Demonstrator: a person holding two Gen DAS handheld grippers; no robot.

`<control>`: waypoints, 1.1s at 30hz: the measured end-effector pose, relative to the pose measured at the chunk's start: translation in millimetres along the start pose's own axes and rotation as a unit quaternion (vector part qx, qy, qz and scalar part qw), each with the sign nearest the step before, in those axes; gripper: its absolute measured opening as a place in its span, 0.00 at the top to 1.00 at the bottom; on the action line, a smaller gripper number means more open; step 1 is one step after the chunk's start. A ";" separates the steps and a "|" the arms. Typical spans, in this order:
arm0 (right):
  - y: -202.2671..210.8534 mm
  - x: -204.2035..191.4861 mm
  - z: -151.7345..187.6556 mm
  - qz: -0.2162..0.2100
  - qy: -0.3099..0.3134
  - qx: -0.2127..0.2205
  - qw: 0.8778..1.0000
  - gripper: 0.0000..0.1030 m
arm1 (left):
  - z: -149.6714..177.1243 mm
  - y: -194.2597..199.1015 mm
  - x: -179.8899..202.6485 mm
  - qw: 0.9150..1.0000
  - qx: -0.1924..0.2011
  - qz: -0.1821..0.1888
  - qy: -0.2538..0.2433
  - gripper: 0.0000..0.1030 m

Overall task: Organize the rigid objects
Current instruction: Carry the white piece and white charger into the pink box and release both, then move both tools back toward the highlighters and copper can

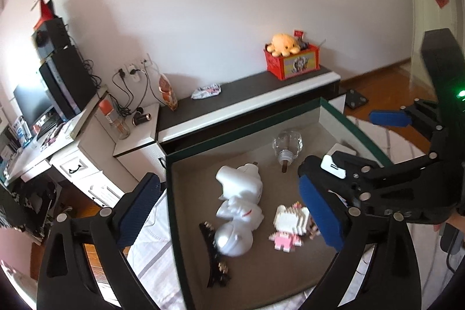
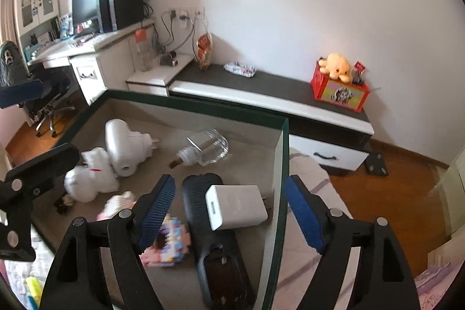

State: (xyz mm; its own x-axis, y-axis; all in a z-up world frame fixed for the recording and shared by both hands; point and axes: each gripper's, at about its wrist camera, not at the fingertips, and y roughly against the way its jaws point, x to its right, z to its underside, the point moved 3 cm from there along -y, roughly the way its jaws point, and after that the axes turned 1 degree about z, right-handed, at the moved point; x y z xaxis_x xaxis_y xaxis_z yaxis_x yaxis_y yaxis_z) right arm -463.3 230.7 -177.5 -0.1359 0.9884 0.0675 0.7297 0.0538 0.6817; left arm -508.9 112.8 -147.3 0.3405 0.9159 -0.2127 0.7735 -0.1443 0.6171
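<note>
1. Left tongs (image 1: 229, 211) spread wide, nothing between the pads, hovering over the near-left part of the box (image 1: 174, 193); one pad sits outside the box wall.
2. Right tongs (image 2: 229, 211) also apart, empty, straddling the box's right wall; below them lie the white charger block (image 2: 237, 209) and the black case (image 2: 215, 246) it rests on.
3. Already in the box: white figurine (image 1: 238, 211), clear glass bottle (image 1: 286, 145) on its side near the far wall, pink-and-white block toy (image 1: 290, 225), black hair clip (image 1: 213, 249) just beside the figurine, plus charger and case.
4. Items lie loose, tilted, some touching; not lined up.
5. Judgement: the collecting step looks mostly done, since both tongs are empty above a filled box.
6. Left to do, as far as visible: something yellow (image 2: 30, 288) sits outside the box at the lower left of the right wrist view; too blurred to name, may be pending.
7. Box sits on a bed (image 2: 305, 252); the desk (image 2: 261, 95) behind carries unrelated clutter.
</note>
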 end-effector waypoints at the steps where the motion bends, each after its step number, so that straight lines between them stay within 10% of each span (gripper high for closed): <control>1: 10.7 -2.0 -0.7 -0.002 0.000 0.009 1.000 0.21 | 2.2 9.2 -3.0 1.000 0.006 -0.003 0.007 0.04; 10: 120.8 -25.9 20.6 -0.001 0.007 0.101 0.995 0.00 | 33.2 117.4 -22.3 0.994 0.086 -0.034 0.061 0.00; 21: 237.4 -63.2 88.8 0.004 -0.005 0.176 0.984 0.00 | 116.3 228.7 -3.4 0.982 0.144 -0.092 0.081 0.00; 33: 307.3 -84.5 146.4 0.008 -0.025 0.202 0.979 0.00 | 168.3 303.0 2.2 0.975 0.177 -0.076 0.113 0.00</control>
State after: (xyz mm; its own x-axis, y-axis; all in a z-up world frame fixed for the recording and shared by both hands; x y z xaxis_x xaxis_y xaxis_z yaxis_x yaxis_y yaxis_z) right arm -129.5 184.4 -80.4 -0.0971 0.9947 0.0328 0.9385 0.0805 0.3358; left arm -183.8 8.1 -88.3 0.1116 0.9902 -0.0841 0.9558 -0.0838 0.2819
